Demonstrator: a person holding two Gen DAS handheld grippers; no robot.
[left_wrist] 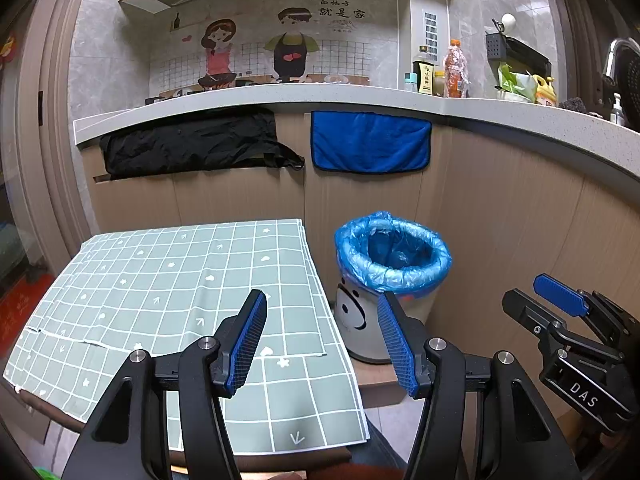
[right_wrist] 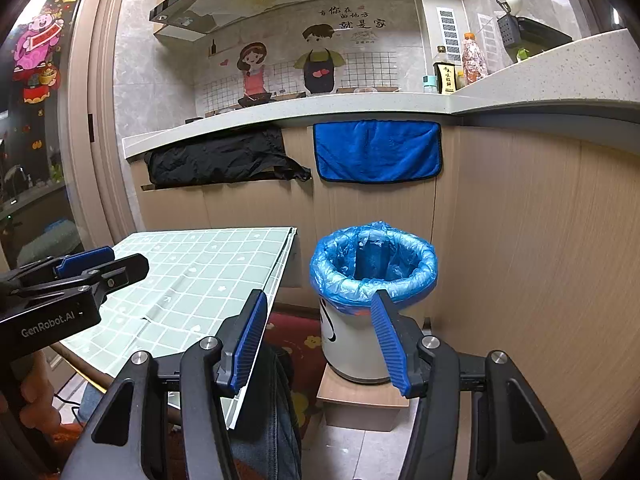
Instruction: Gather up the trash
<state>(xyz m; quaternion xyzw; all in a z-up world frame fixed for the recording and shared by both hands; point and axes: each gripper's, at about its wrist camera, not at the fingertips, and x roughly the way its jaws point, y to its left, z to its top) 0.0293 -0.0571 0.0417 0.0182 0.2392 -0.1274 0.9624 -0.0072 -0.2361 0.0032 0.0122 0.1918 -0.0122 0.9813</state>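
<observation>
**Both grippers empty above the cloth-covered bench, bin beside it**

Kitchen cabinets in pale wood filled the background, with a grey counter (left_wrist: 360, 98) running along the top. From its edge hung a black bag (left_wrist: 192, 144) and a blue towel (left_wrist: 370, 142), side by side. Bottles and jars stood on the counter further back to the right.

We saw the left gripper (left_wrist: 322, 340) with its jaws standing wide and nothing between the blue pads; it hovered over the near right corner of the bench (left_wrist: 160, 280), which was covered by a green checked cloth. The right gripper (right_wrist: 320, 340) was also parted, somewhat less wide, and equally empty. It hung past the right edge of the bench, over the gap towards the bin.

The trash bin (right_wrist: 352, 344), white with a smiling face and lined with a blue plastic bag (right_wrist: 372, 264), stood on a low wooden stool (right_wrist: 360, 400) just beside the bench. Its mouth was uncovered. We could not tell any trash on the cloth.
</observation>
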